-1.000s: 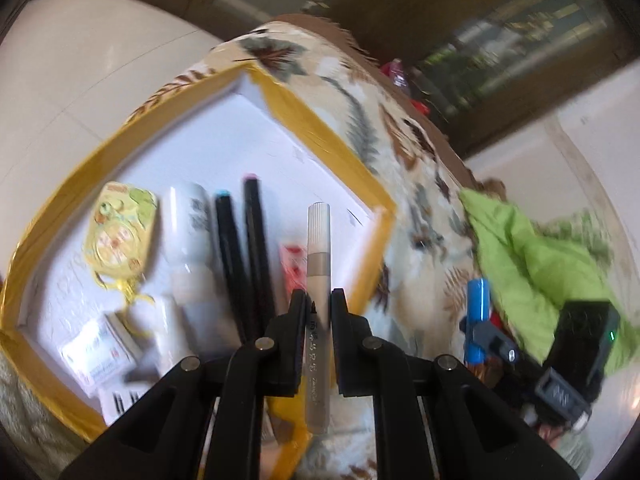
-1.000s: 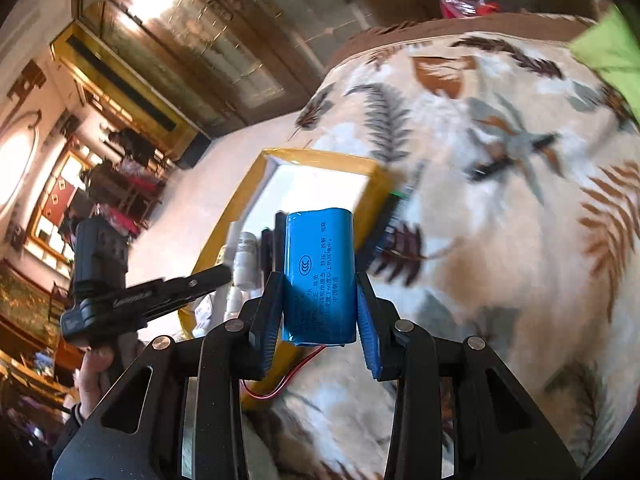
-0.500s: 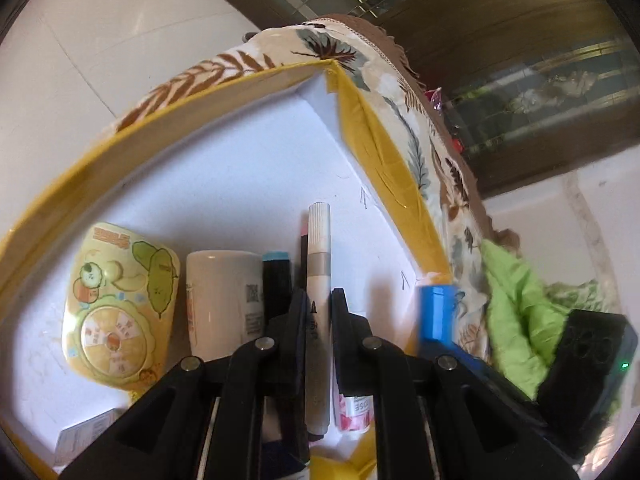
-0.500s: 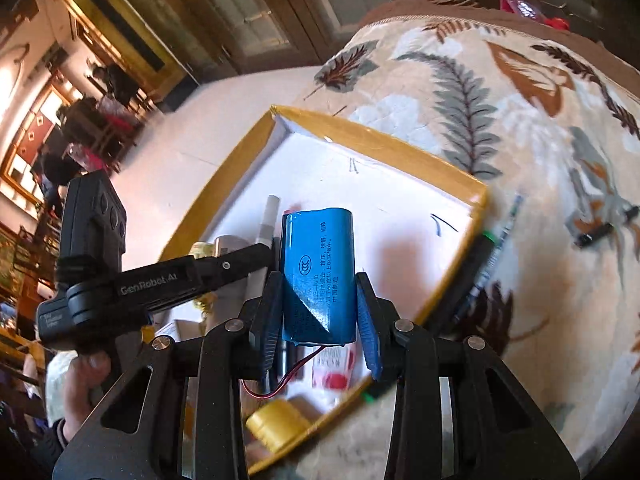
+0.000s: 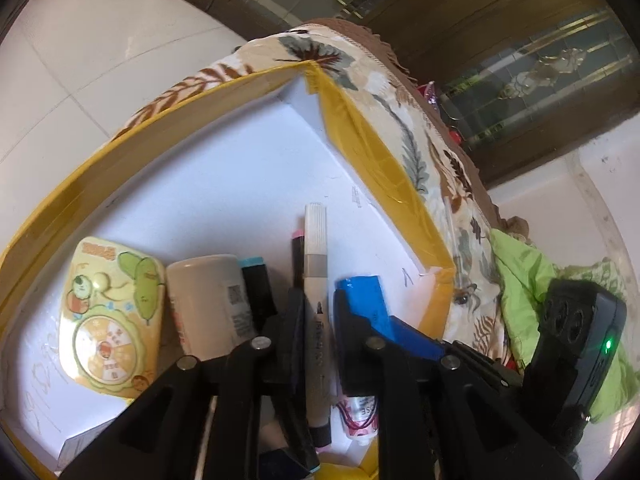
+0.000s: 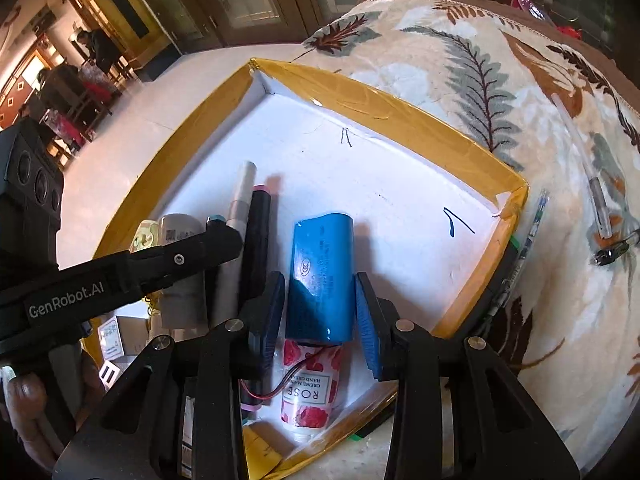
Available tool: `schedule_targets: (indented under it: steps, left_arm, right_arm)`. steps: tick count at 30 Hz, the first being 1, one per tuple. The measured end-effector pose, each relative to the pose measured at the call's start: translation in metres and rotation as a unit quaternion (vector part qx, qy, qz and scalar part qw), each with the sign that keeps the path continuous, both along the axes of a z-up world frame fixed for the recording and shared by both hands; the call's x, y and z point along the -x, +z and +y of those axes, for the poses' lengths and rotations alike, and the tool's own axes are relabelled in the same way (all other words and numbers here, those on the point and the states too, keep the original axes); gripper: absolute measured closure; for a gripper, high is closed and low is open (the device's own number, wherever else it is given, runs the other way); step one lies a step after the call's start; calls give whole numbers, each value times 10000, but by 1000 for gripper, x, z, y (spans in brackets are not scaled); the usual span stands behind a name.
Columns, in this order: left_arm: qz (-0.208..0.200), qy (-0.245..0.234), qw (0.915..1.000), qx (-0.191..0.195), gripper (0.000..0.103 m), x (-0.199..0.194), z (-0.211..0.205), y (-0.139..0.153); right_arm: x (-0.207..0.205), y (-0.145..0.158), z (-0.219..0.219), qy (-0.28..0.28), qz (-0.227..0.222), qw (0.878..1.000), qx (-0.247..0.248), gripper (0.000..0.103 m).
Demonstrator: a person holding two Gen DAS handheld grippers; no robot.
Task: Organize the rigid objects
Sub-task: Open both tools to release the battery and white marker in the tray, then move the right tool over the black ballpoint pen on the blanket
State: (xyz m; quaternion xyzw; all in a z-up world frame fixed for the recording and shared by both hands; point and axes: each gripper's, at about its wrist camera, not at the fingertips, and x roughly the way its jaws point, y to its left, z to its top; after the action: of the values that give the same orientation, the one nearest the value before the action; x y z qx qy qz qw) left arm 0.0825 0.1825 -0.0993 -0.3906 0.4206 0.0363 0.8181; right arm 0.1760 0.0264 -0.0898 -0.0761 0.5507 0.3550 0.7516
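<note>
A shallow white tray with a yellow taped rim (image 5: 384, 160) (image 6: 360, 100) lies on a leaf-patterned cloth. My left gripper (image 5: 318, 300) is low inside it, its jaws slightly apart around a white-grey marker (image 5: 316, 264), which lies among two black markers (image 6: 256, 240). My right gripper (image 6: 320, 304) is open; the blue battery pack (image 6: 322, 272) lies between its parted fingers on the tray floor, over a rose hand-cream tube (image 6: 310, 388). The battery also shows in the left wrist view (image 5: 364, 300).
The tray also holds a yellow cartoon toy (image 5: 108, 312), a white bottle (image 5: 204, 300) and small boxes (image 6: 116, 336). Pens (image 6: 532, 232) and a clear tube (image 6: 584, 160) lie on the cloth right of the tray. A green cloth (image 5: 532, 280) lies further right.
Both grippers came down into the tray. The right jaws opened and the battery pack now rests on the tray floor. The left jaws have parted slightly around the marker.
</note>
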Motion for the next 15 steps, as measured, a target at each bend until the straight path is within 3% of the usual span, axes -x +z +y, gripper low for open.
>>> schedule_targets:
  steps: [2,3,4,7,11,15]
  left_arm:
    - [-171,-40,9998,-103,55,1,-3,7]
    - [-313,-46,9994,-135,36,3,-5,12]
    - [-391,-14,9990,-214,25,6,-6,17]
    - [-524,34,9980,-363,23,15,-7,26]
    - [-766,-132,9961,-416,23,22,-20,41]
    - [-1072,-457,9924,-400,23,28,-58,57]
  right_arm:
    - [-2,3,-4,-5,102,9999,-83,66]
    - [-4,6,-10,-64,191,9996,-221,61]
    - [-6,10,-15,-131,235,9991,-327,56]
    - [-7,30,-49,-418,309,9945,-915,52]
    - [-13,48,-119,-1051,436,9794,-1665,48]
    - [-36,43,-180,-1886,507,9672,-1626,48]
